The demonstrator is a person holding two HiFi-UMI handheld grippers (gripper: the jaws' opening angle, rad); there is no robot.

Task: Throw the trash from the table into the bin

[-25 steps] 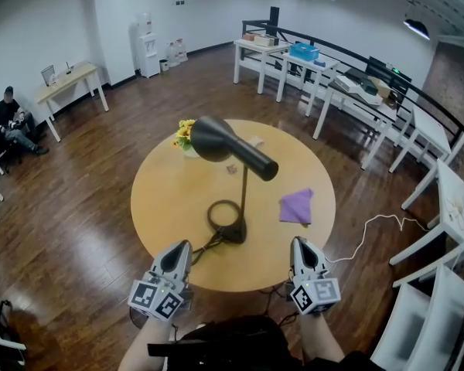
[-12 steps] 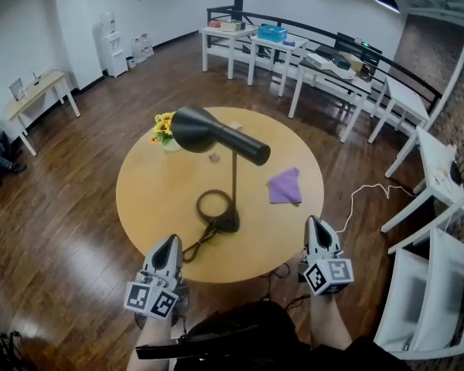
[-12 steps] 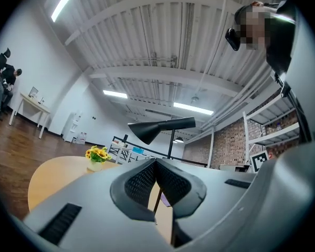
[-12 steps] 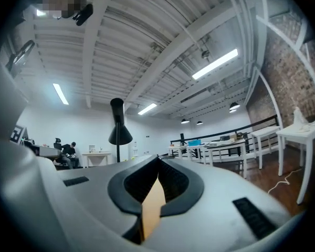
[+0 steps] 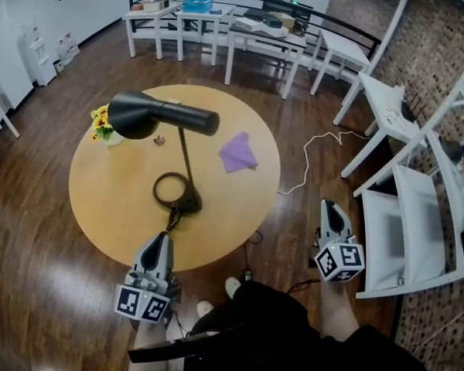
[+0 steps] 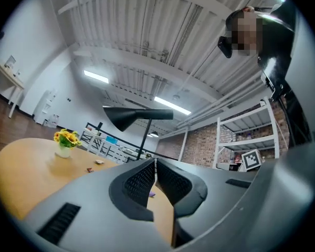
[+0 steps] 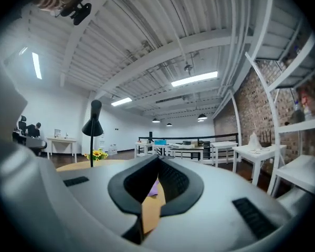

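A big round wooden bench [image 5: 108,207] holds a tall black lamp [image 5: 161,117]. The left gripper [image 5: 162,239] is by the near edge of the bench, pinched closed with nothing in it. The right gripper [image 5: 330,207] is off to the side above the floor, closed and empty too. A purple cloth [image 5: 237,153] lies right of the lamp. Yellow flowers [image 5: 100,120] sit at the far left, with a tiny bit of trash [image 5: 160,139] just beside them.
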